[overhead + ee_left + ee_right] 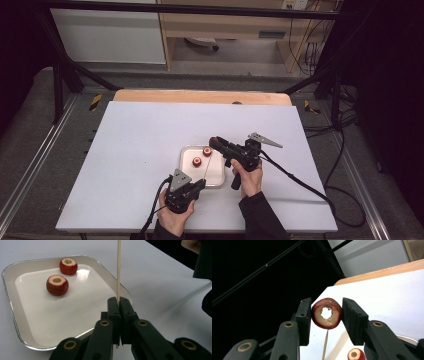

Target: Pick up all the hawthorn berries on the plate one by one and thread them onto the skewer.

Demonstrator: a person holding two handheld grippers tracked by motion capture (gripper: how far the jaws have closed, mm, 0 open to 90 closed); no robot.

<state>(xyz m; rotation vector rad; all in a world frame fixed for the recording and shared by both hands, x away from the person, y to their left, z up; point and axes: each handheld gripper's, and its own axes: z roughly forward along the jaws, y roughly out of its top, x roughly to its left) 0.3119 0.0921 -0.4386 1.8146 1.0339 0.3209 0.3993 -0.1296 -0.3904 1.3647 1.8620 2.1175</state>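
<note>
Pale wood, in the form of a thin straight skewer (118, 270), is being clamped between the fully closed jaws of the left gripper (196, 186), and it is being held so that its long axis runs straight on from those jaws toward the right gripper (216, 142). A cored red fruit ring with a pale cut face (327, 313) is being held in the right gripper, its jaws being kept part-way apart and pressed on the ring's two sides. In the right gripper view, the hole of the ring is being presented face-on, while the skewer (325, 346) is seen just below the ring, its tip not yet entered. The coming move is judged to turn on this one alignment: the hole must be brought onto the skewer's axis, the ring lying just beyond and slightly above the tip. The right gripper is the nearer to that tip. Two more cored red fruit pieces (57, 285) are being left on the white rounded-square tray (10, 305), off to the left of the left gripper's jaws.
</note>
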